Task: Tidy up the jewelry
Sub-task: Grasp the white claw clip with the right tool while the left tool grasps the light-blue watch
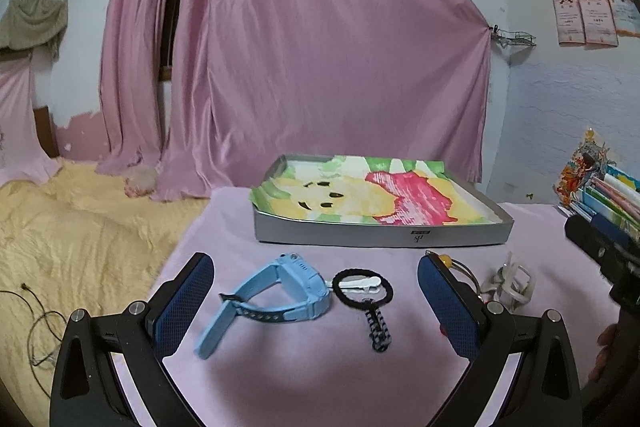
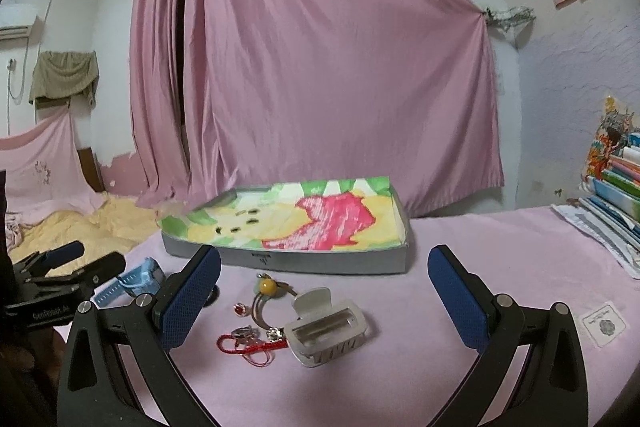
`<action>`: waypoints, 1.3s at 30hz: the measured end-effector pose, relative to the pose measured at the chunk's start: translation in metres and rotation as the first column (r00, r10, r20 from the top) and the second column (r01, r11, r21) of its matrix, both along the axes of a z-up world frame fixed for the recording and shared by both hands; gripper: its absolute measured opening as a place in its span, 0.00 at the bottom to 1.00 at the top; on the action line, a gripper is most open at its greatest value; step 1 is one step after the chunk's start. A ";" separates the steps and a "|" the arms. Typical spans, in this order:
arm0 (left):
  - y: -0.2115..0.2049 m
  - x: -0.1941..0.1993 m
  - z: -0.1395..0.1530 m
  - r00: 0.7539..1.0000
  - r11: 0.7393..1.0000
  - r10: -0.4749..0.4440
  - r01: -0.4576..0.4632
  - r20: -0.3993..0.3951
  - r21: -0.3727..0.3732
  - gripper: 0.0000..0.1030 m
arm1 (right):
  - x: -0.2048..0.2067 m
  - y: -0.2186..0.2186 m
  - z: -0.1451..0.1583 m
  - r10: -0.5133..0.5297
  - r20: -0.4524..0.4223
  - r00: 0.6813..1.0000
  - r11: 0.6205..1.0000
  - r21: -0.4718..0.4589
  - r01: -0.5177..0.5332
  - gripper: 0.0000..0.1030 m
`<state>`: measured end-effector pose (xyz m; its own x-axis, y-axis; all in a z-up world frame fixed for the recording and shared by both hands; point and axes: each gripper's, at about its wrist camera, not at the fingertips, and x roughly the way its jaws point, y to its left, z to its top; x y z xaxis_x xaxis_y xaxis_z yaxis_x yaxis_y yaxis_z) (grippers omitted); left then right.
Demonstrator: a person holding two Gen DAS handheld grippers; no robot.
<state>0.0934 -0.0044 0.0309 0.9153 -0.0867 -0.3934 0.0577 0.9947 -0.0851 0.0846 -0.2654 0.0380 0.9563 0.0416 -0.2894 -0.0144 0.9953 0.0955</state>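
Observation:
A light blue watch lies on the pink cloth between the fingers of my open left gripper. Beside it sit a black hair tie with a white clip and a braided charm. A grey box lined with a colourful towel stands behind them. My right gripper is open over a white claw clip, a bangle with a yellow bead and a red cord bracelet. The claw clip also shows at the right of the left wrist view.
A stack of books lies at the table's right edge. A small packet rests near my right finger. Yellow bedding lies left of the table, pink curtains behind. The left gripper shows at the right wrist view's left edge.

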 end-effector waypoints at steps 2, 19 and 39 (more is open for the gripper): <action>-0.002 0.011 -0.001 1.000 1.000 -0.002 0.001 -0.031 -0.004 0.99 | 0.013 0.001 -0.005 0.004 -0.045 0.999 1.000 -0.007 -0.005 0.99; -0.008 0.065 -0.025 0.965 1.000 -0.013 0.009 -0.263 -0.015 0.91 | 0.075 0.010 -0.058 0.064 -0.432 0.900 0.998 0.020 -0.061 0.99; -0.003 0.067 -0.034 0.938 0.999 0.020 -0.032 -0.346 -0.030 0.28 | 0.077 0.008 -0.066 0.105 -0.481 0.870 0.994 0.079 -0.076 0.58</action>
